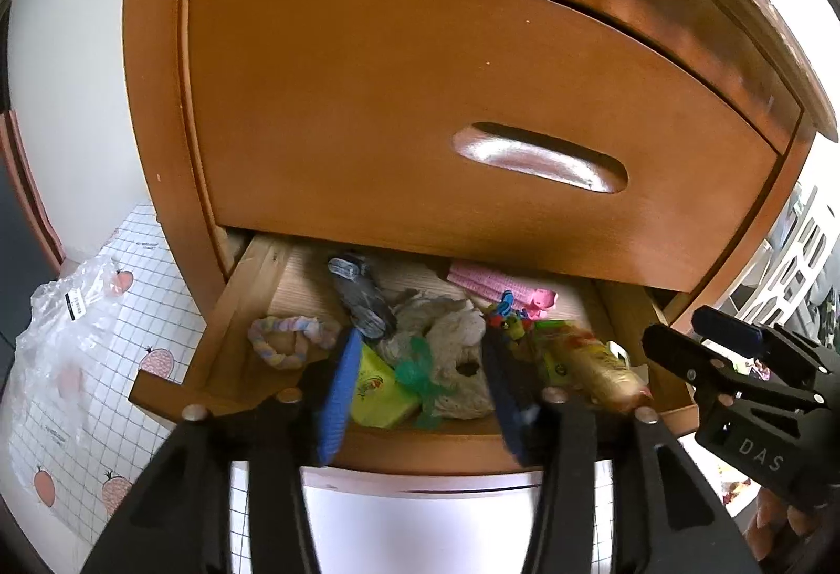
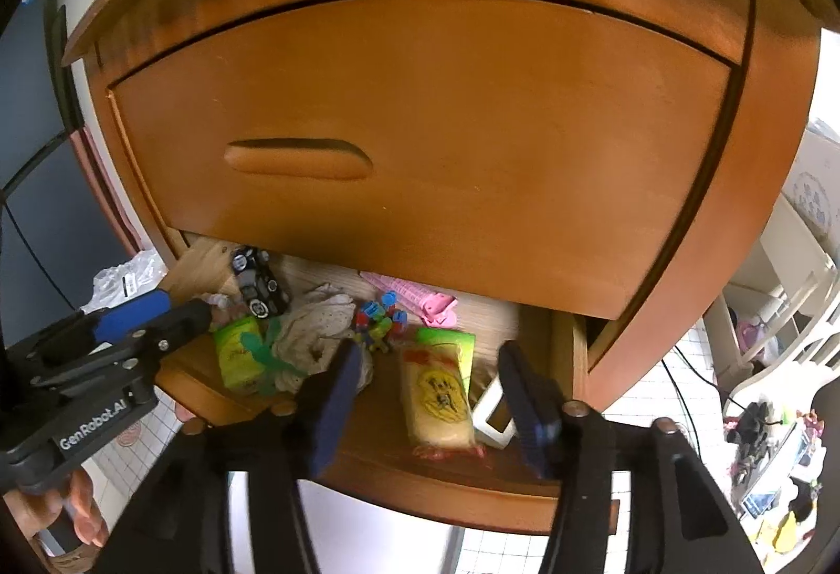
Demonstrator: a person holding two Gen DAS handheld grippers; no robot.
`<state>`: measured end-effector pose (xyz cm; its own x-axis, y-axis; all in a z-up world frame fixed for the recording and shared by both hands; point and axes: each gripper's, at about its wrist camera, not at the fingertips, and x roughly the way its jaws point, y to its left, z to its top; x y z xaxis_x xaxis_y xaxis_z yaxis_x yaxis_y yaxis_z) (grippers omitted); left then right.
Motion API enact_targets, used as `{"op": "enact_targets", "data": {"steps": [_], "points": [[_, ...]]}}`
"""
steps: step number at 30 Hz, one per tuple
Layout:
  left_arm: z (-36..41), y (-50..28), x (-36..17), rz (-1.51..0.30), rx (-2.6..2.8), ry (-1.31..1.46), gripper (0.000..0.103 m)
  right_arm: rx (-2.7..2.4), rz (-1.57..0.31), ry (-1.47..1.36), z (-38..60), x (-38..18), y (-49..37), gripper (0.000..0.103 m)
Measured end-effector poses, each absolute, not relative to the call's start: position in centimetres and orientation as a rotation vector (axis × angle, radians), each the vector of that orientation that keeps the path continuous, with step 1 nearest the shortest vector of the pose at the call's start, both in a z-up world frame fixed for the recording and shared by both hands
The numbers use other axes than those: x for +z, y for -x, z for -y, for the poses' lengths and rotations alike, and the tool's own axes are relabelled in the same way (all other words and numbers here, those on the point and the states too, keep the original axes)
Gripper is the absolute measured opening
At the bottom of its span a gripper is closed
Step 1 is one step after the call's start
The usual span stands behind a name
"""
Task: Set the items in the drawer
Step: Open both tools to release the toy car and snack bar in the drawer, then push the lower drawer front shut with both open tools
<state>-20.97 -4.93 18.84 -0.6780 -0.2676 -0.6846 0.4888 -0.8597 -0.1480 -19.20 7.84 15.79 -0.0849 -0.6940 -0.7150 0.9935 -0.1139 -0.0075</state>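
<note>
The lower drawer (image 1: 420, 453) of a wooden nightstand stands pulled out. Inside lie a grey toy car (image 1: 362, 295), a pastel rope ring (image 1: 286, 343), a green-yellow packet (image 1: 378, 390), a beige cloth (image 1: 451, 337), a pink clip (image 1: 499, 282), small colourful toy blocks (image 1: 506, 316) and a yellow snack pack (image 1: 593, 364). My left gripper (image 1: 420, 395) hovers open over the drawer's front edge, holding nothing. My right gripper (image 2: 430, 408) is open too, just above the snack pack (image 2: 438, 395), which rests on the drawer floor beside a white object (image 2: 491, 411).
The upper drawer (image 1: 472, 127) is closed and overhangs the back half of the open one. A clear plastic bag (image 1: 58, 327) lies on a grid-patterned mat (image 1: 68, 442) at the left. A white basket (image 1: 803, 248) stands at the right. A hand (image 2: 79, 511) holds the left gripper's handle.
</note>
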Motion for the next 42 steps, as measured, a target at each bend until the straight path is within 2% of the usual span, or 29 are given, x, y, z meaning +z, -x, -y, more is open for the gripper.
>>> {"op": "enact_targets", "data": {"steps": [4, 6, 9, 10, 12, 14, 18, 35, 42], "points": [[5.3, 20.0, 18.9, -0.471, -2.48, -0.94, 0.061, -1.592, -0.598, -0.676, -7.9, 15.2, 19.7, 0.074], [5.4, 19.8, 18.8, -0.475, -2.465, -0.946, 0.068, -1.598, -0.592, -0.678, -8.1, 15.1, 19.9, 0.078], [5.2, 19.5, 18.6, -0.462, -2.451, -0.941, 0.07, -1.605, -0.578, -0.697, -8.8, 15.1, 20.5, 0.082], [5.2, 19.4, 18.5, -0.46, -2.446, -0.941, 0.071, -1.607, -0.572, -0.704, -8.9, 15.0, 20.7, 0.086], [5.3, 19.2, 18.4, -0.463, -2.441, -0.931, 0.084, -1.612, -0.557, -0.712, -9.2, 15.0, 21.0, 0.093], [5.2, 18.8, 18.5, -0.461, -2.44, -0.902, 0.091, -1.617, -0.548, -0.717, -9.5, 14.7, 21.2, 0.1], [4.8, 17.9, 18.8, -0.417, -2.435, -0.814, 0.103, -1.627, -0.546, -0.718, -10.0, 14.5, 21.5, 0.103], [2.8, 12.1, 18.1, -0.432, -2.44, -0.65, 0.103, -1.659, -0.481, -0.578, -16.3, 14.9, 20.4, 0.103], [1.7, 11.5, 16.3, -0.425, -2.431, -0.707, 0.103, -1.629, -0.509, -0.607, -17.5, 12.2, 19.0, 0.103]]}}
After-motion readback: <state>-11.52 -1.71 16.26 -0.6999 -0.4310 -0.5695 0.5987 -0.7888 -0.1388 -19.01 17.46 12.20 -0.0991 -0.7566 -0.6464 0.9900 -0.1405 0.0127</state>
